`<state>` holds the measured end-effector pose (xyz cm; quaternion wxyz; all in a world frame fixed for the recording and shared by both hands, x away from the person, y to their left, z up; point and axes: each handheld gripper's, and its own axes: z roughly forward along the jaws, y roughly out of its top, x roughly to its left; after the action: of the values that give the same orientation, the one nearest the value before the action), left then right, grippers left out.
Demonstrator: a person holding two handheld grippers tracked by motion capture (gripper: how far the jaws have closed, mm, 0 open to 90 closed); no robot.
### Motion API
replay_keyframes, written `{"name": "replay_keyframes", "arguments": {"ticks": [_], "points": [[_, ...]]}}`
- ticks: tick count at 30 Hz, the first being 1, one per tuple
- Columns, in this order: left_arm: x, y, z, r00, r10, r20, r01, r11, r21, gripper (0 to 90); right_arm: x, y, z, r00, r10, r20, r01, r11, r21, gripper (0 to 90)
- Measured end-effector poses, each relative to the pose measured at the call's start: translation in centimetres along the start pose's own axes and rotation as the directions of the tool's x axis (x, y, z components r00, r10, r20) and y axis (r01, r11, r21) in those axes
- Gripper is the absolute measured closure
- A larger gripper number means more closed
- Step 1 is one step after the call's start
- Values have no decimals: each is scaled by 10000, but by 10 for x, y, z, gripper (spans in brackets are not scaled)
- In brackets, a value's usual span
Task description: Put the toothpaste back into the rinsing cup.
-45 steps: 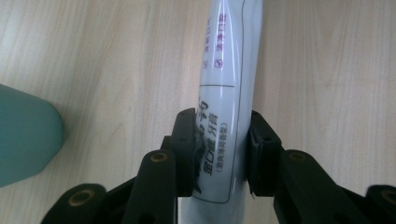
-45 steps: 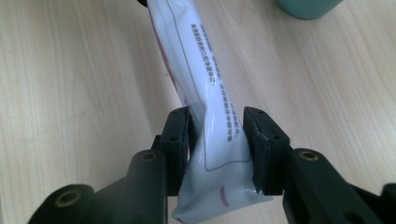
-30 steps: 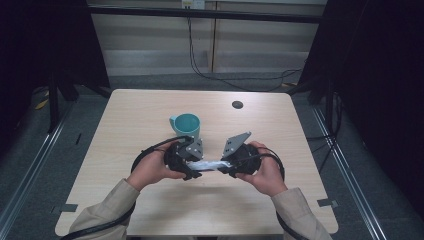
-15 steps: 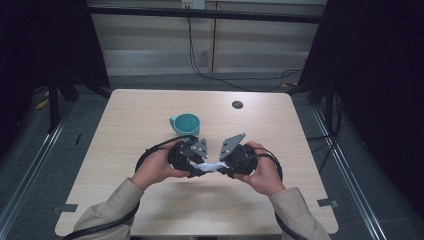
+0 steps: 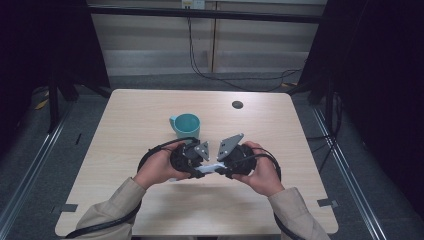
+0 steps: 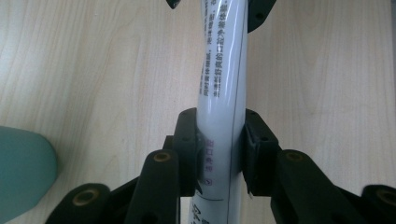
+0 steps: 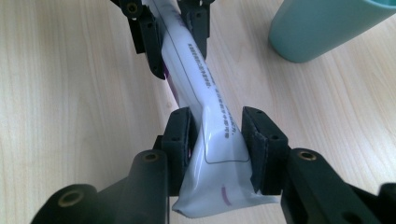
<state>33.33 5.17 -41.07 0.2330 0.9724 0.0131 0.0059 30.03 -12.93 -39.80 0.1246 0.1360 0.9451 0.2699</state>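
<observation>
On the pale wooden surface (image 5: pixel 125 130), a teal cup (image 5: pixel 186 125) stood beyond both hands. The left gripper (image 6: pixel 218 149) and right gripper (image 7: pixel 215 144) each clamped 1 white toothpaste tube (image 7: pixel 205 88), suspending it between them, likely for steadiness.

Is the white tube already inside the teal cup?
No, the white tube is clamped between the left gripper and right gripper above the table, with the teal cup standing apart.
</observation>
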Motion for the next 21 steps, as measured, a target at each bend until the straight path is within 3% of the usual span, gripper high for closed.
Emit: {"name": "replay_keyframes", "arguments": {"ticks": [3,5,7,9,10,11,13,17,21], "points": [[0,0,-4,9997,97,-237,-94,9999,122,724,0,0,1,10000,75,48,-74,9997,-248,616],[1,-1,-7,9998,-77,-208,78,10000,38,730,-1,-2,-1,9999,94,43,-91,9980,-630,581],[2,-4,-8,9994,-306,-181,303,9994,-169,732,-4,-6,-4,9986,485,189,-463,9937,-1022,475],[4,-7,-10,9989,-397,-263,393,9991,-146,733,-6,-10,-5,9982,573,196,-547,9919,-1148,387],[4,-7,-10,9989,-397,-263,393,9991,-146,733,-6,-10,-5,9982,573,196,-547,9919,-1148,387],[5,-9,-12,9976,-566,-387,553,9978,-355,733,-7,-13,-5,9968,792,147,-770,9907,-1120,344],[7,-12,-16,9963,-781,-364,763,9959,-492,733,-10,-22,-8,9915,1296,-68,-1289,9772,-1685,304],[10,-16,-23,9943,-945,-500,911,9936,-670,732,-11,-36,-5,9863,1652,16,-1632,9756,-1470,287],[13,-21,-26,9898,-1333,-504,1266,9848,-1192,732,-9,-51,4,9821,1883,-47,-1876,9752,-1177,265]]}}
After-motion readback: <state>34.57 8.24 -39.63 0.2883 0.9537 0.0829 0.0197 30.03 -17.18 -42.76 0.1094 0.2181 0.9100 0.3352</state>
